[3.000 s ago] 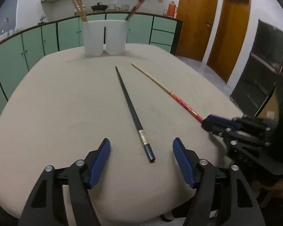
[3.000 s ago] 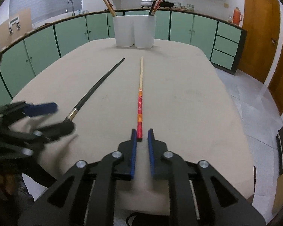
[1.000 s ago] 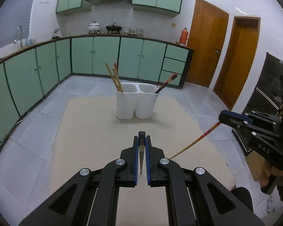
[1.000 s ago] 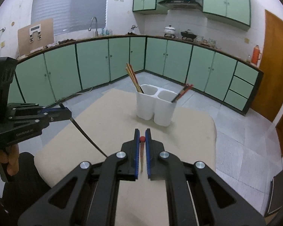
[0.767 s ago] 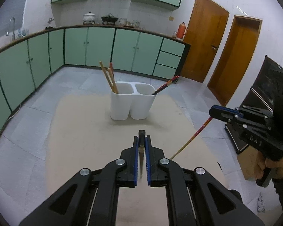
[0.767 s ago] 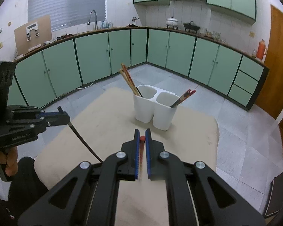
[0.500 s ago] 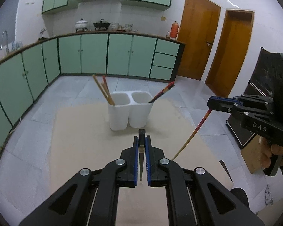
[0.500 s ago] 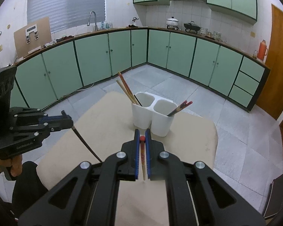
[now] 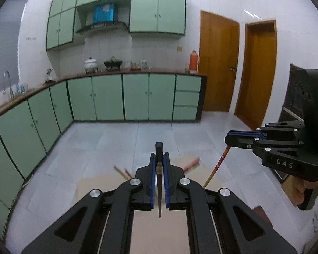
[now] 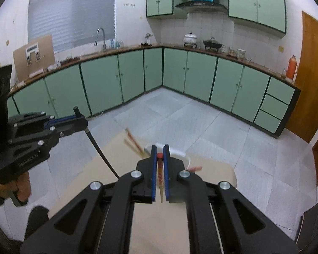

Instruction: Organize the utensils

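Left-wrist view: left tool [image 9: 159, 165] clamps a thin black chopstick [image 9: 159, 194], right tool [image 10: 158, 163] a red-topped wooden chopstick [image 10: 160, 182] — either dangling tip may snag the white two-cup holder [image 10: 180, 155].

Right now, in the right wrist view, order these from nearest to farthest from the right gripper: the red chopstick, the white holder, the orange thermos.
1. red chopstick, clamped in the right gripper
2. white holder, just beyond the fingertips
3. orange thermos, far right counter

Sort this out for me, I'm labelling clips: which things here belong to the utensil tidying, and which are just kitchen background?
Job:
- black chopstick, in left tongs
- red chopstick, in right tongs
- white holder
- table

Background:
- thermos
- white pot
- faucet
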Motion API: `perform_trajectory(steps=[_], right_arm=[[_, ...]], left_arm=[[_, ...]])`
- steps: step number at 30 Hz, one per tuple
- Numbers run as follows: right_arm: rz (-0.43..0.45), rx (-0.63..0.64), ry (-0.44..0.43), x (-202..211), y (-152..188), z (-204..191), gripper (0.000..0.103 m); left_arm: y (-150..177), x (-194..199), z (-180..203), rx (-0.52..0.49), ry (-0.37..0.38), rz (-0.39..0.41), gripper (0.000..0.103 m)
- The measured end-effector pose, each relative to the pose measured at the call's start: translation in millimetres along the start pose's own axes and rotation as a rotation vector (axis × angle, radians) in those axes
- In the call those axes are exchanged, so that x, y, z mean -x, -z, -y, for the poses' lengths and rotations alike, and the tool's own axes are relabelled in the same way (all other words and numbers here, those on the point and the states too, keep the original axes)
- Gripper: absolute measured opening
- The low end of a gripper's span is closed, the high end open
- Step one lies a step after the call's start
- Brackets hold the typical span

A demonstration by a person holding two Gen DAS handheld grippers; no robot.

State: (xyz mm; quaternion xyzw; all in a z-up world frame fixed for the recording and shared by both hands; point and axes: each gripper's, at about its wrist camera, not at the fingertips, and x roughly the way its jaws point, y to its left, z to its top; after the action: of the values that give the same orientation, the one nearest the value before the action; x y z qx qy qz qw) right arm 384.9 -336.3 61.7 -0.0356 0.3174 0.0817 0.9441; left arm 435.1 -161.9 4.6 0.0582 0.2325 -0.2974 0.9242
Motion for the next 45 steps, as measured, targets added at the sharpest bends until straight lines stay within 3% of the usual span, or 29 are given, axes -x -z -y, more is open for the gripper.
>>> perform_trajectory(steps=[7,14,19,24,28,32,34,36,41,43,45], right_arm=[[0.043,-0.016,0.021,-16.1,-45.5,13.1,0.005],[0.044,-0.047,0.038,-62.5,-62.7,25.4,0.005],[0.007,-0.070,0.059,-107.1,-54.5,40.9,0.005],[-0.042,-0.103,0.056,-144.2,-31.4,56.5,0.005],[-0.092,-0.115,0.047,-165.1,-9.5,60.9,0.005],[-0.118,-0.129,0.047,-172.5,5.5,58.4,0.013],[-0.110,-0.132,0.051,-168.9,8.8,56.0,0.025],[-0.102,-0.138,0.050,-164.3,8.8,54.4,0.025],[-0.050,-0.163,0.072,-134.2,9.5,53.5,0.039],[-0.011,-0.186,0.095,-113.6,12.9,53.2,0.060],[0.033,-0.210,0.125,-91.6,18.5,52.2,0.073]], left_arm=[[-35.9,-29.3,-12.8,0.030,-0.032,0.051,0.007],[-47.3,-76.9,-29.8,0.065,-0.068,0.105,0.007],[-34.3,-118.3,-37.2,0.071,-0.092,0.106,0.007],[-3.5,-155.9,-47.2,0.104,-0.084,0.056,0.007],[19.1,-173.7,-53.2,0.124,-0.072,0.006,0.007],[32.7,-175.4,-54.4,0.119,-0.069,-0.020,0.007],[34.2,-168.5,-56.5,0.119,-0.072,-0.019,0.016],[33.5,-159.5,-59.8,0.127,-0.084,-0.008,0.045],[30.5,-124.4,-68.4,0.146,-0.119,0.015,0.064],[35.1,-108.7,-70.6,0.147,-0.140,0.006,0.071],[42.8,-92.9,-72.1,0.143,-0.156,-0.004,0.080]])
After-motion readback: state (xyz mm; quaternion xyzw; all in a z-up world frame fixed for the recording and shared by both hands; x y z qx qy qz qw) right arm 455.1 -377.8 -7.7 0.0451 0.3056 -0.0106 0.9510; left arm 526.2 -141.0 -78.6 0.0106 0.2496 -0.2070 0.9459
